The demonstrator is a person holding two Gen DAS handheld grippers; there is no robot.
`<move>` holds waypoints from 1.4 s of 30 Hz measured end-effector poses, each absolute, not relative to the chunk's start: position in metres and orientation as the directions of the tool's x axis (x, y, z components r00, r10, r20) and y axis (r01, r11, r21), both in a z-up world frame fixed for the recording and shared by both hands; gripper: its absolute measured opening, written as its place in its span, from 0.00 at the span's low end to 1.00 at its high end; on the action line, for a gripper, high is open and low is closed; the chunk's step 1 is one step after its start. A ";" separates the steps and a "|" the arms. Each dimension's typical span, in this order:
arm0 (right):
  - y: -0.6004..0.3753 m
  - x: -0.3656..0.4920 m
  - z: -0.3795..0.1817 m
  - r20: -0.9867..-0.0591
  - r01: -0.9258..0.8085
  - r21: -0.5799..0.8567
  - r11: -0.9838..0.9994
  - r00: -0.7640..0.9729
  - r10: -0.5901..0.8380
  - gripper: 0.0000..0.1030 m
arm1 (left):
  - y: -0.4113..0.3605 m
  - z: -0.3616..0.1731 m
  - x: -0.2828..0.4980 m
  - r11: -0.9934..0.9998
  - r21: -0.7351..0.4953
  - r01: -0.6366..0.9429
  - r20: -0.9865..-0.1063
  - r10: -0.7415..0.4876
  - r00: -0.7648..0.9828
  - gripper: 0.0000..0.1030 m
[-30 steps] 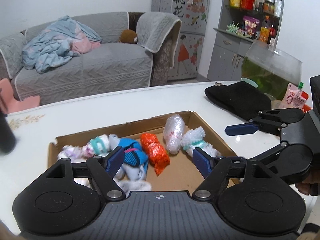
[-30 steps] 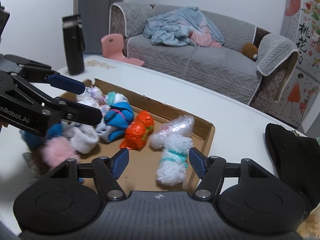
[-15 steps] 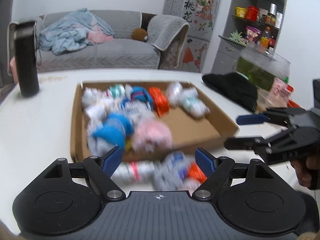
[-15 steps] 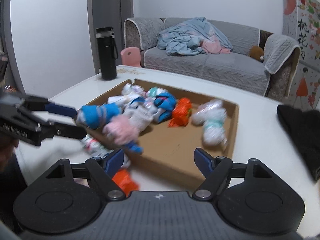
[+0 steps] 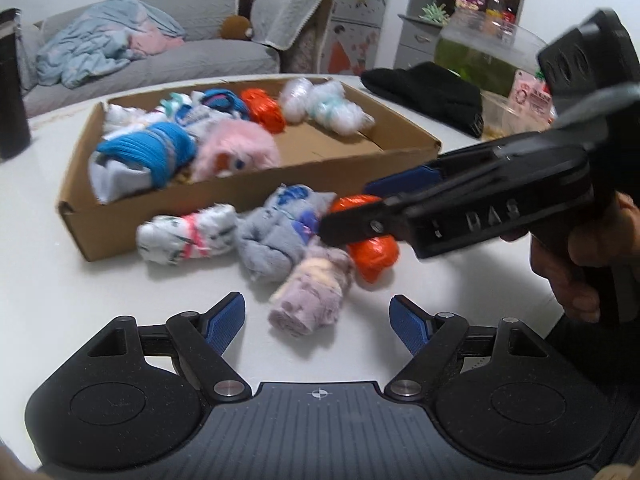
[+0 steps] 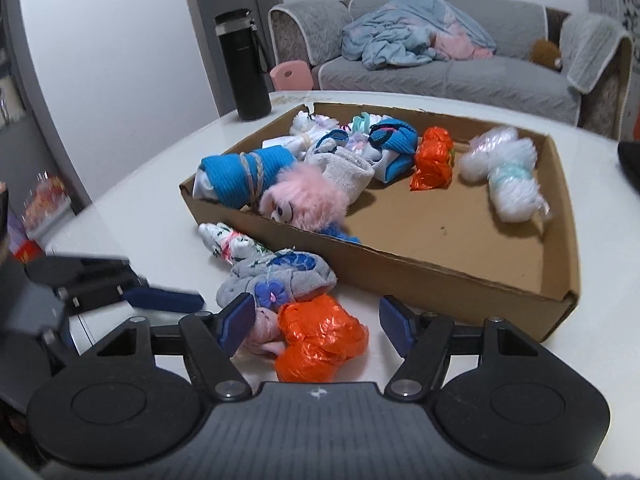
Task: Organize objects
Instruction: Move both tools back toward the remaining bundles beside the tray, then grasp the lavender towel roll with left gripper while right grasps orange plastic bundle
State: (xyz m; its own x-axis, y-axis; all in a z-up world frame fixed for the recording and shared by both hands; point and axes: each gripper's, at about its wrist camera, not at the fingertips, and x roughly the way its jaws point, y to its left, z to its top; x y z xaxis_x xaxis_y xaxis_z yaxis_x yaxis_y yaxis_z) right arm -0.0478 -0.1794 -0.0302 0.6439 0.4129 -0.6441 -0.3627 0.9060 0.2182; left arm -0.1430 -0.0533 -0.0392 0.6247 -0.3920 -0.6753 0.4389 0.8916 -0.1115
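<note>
Left gripper (image 5: 317,316) jaws wide, empty, above the lilac sock roll (image 5: 310,294) on the table (image 5: 80,300). Right gripper (image 6: 316,320) jaws just closing, part open around the orange bundle (image 6: 320,338), not pressing it. Four bundles lie just outside the cardboard box (image 6: 440,276); others are inside.

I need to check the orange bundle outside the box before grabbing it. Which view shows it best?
The right wrist view: the orange bundle lies unobstructed between the right gripper's fingers. In the left wrist view that gripper partly hides it.
</note>
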 end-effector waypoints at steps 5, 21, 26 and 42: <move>-0.189 -0.054 -0.030 -0.630 -0.351 0.281 0.893 0.635 0.447 0.55 | -0.057 -0.039 -0.142 0.884 -0.116 0.453 -0.672 -0.406 0.620 0.82; -0.203 -0.071 -0.040 -0.656 -0.334 0.272 0.903 0.622 0.427 0.43 | -0.072 -0.040 -0.144 0.863 -0.099 0.496 -0.671 -0.426 0.607 0.83; -0.200 -0.069 -0.039 -0.658 -0.338 0.253 0.906 0.627 0.417 0.43 | -0.076 -0.041 -0.142 0.861 -0.099 0.498 -0.671 -0.428 0.606 0.85; -0.207 -0.085 -0.037 -0.662 -0.303 0.171 0.938 0.670 0.337 0.28 | -0.079 -0.037 -0.153 0.858 -0.111 0.502 -0.670 -0.438 0.599 0.32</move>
State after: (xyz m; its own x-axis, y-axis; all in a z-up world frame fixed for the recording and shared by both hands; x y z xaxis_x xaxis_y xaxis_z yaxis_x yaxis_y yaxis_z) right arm -0.0846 -0.2074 -0.0370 0.6696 0.3367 -0.6619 -0.3026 0.9377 0.1709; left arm -0.1527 -0.0791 -0.0372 0.5994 -0.4375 -0.6703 0.5022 0.8576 -0.1107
